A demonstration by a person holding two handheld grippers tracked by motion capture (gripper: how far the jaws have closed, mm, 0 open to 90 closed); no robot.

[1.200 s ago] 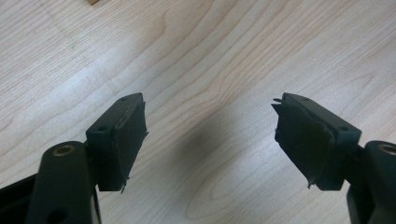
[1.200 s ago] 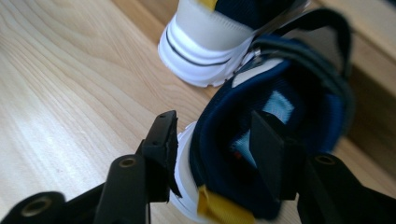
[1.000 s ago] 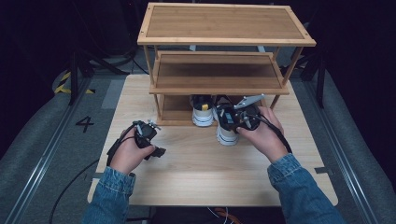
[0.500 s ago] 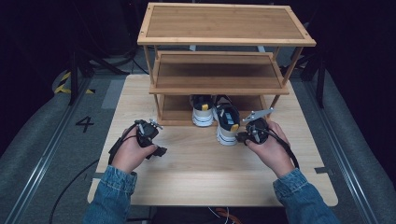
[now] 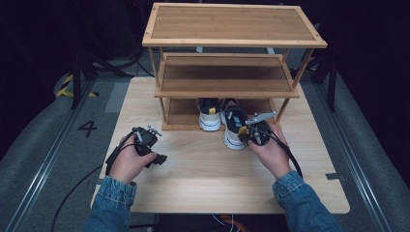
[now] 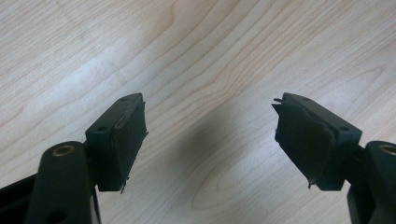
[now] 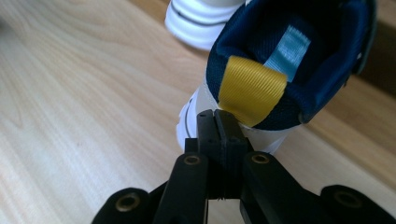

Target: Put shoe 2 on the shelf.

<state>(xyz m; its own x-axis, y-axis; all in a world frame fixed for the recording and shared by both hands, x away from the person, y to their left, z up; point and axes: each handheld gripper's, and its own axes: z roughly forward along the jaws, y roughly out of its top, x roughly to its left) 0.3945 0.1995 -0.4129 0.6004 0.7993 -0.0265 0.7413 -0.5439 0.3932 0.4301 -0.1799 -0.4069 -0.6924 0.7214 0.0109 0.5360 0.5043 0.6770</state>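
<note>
Heel of the near shoe faces my right gripper; the left gripper stands well apart.

High view: the near shoe stands on the counter just in front of the shelf rack. Its long axis runs away from me, toe toward the rack and heel toward my right gripper, which is at the heel. A second shoe sits beside it under the lowest shelf. My left gripper rests well to the left, so the right hand is plainly the nearer.

Left gripper view: its fingers stand wide apart over bare counter, nothing between them.

Right gripper view: its fingers have just been closing and are now together, tips against the heel just below the yellow heel tab. I cannot tell whether any fabric is caught.
</note>
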